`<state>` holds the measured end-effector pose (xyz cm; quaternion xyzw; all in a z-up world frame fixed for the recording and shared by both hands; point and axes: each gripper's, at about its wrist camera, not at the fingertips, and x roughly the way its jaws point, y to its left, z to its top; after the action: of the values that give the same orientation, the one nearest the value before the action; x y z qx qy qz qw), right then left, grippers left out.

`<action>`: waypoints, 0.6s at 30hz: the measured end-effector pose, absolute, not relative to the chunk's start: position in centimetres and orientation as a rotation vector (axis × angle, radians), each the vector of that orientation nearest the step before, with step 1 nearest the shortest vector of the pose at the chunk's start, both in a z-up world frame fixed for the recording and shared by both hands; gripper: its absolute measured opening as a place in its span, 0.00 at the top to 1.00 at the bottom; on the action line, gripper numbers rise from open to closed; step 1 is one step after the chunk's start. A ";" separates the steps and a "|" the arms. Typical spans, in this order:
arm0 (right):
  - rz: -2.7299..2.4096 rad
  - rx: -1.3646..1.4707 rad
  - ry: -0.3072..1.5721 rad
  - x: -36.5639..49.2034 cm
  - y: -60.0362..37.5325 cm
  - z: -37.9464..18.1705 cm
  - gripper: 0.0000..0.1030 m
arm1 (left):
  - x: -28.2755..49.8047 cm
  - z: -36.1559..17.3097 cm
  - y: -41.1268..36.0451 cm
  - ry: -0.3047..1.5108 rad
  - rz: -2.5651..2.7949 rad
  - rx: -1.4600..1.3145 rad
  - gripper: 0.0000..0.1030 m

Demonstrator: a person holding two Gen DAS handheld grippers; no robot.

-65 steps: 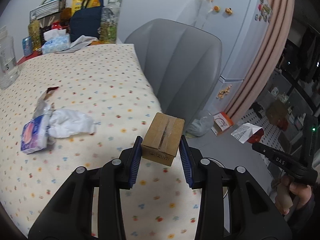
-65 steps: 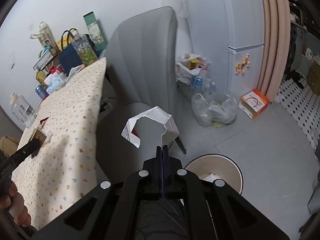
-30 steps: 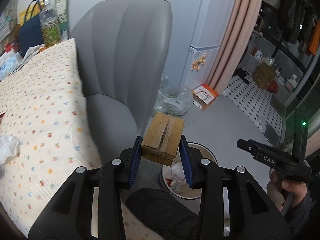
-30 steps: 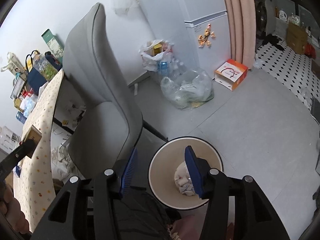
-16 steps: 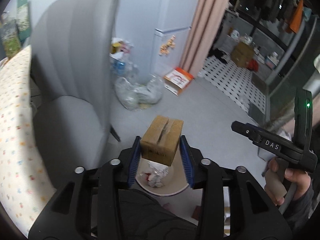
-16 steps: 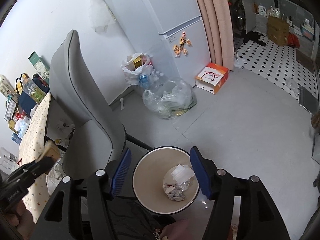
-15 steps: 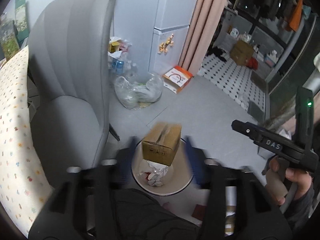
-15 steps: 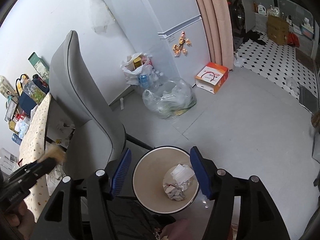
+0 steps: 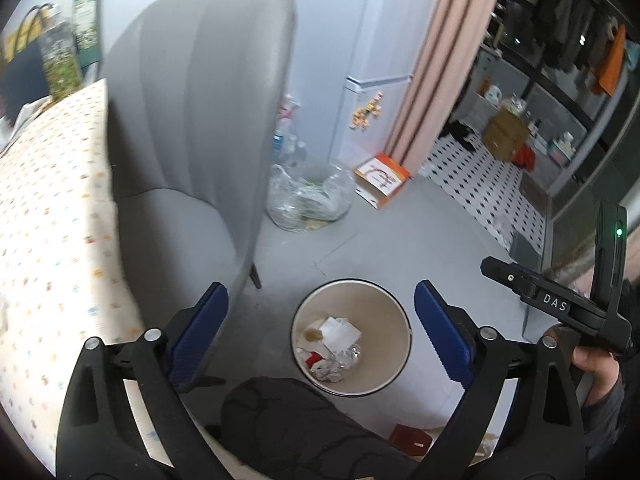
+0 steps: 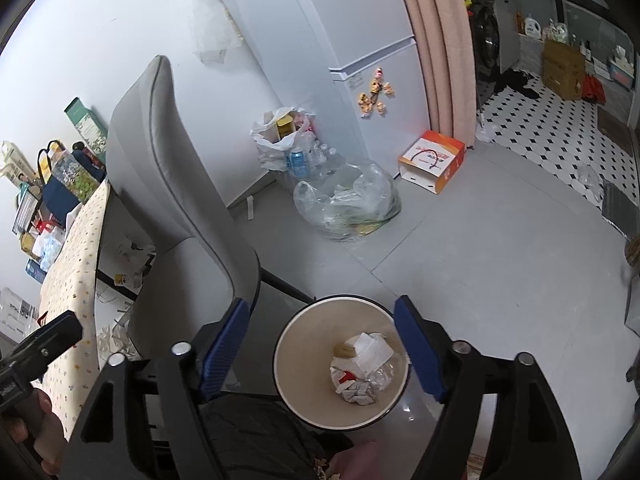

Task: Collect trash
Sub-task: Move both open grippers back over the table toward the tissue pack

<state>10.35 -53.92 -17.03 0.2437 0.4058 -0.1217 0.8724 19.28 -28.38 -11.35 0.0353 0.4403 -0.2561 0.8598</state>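
Table [image 9: 44, 208]: far left in the left wrist view, under a cream cloth with small coloured dots; clutter at its far end, including a dark bag [image 10: 60, 196] and a green box [image 10: 86, 122].
Chair [image 9: 192, 120]: grey, just right of the table, its back tall and its seat turned toward the floor space.
Left gripper [image 9: 320, 334]: jaws spread wide and opening, nothing between the blue pads [image 9: 200, 328]; the bin shows in the gap below them.
Bin [image 9: 396, 364]: round, cream inside with a dark rim, standing on the grey floor just right of the chair's base.
Trash [image 9: 332, 344]: inside the bin, on its bottom; a white folded paper, crumpled pieces, a bit of red and a small tan piece that may be the box, too small to be sure.
Right gripper [image 10: 322, 346]: jaws spread and opening, nothing between them; the bin sits straight below the gap in its own view. In the left wrist view it shows at the right edge, gripped by a hand [image 9: 596, 364].
Plastic bags [image 10: 348, 204]: clear, full, on the floor behind the bin, beside the fridge [image 10: 360, 20].
Orange box [image 10: 434, 160]: on the floor right of the bags, by the pink curtain [image 10: 436, 40].
Tiled floor [image 10: 556, 116]: black and white, far right, with a cardboard carton [image 10: 562, 68] on it.
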 end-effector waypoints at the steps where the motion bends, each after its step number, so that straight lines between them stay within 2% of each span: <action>1: -0.248 0.502 0.849 10.6 -53.4 -16.8 0.23 | 19.2 -11.1 -27.7 0.920 -0.525 0.063 0.09; 12: -0.168 0.440 0.820 12.6 -48.1 -14.1 0.09 | 18.5 -9.1 -20.5 0.860 -0.422 -0.018 0.08; 18: -0.106 0.387 0.808 13.4 -44.2 -12.4 0.08 | 17.8 -8.4 -16.2 0.834 -0.363 -0.076 0.08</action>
<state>13.36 -44.15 -12.36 0.1871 0.3905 -0.0511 0.8999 17.82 -16.19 -8.39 -0.0367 0.4028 -0.1754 0.8976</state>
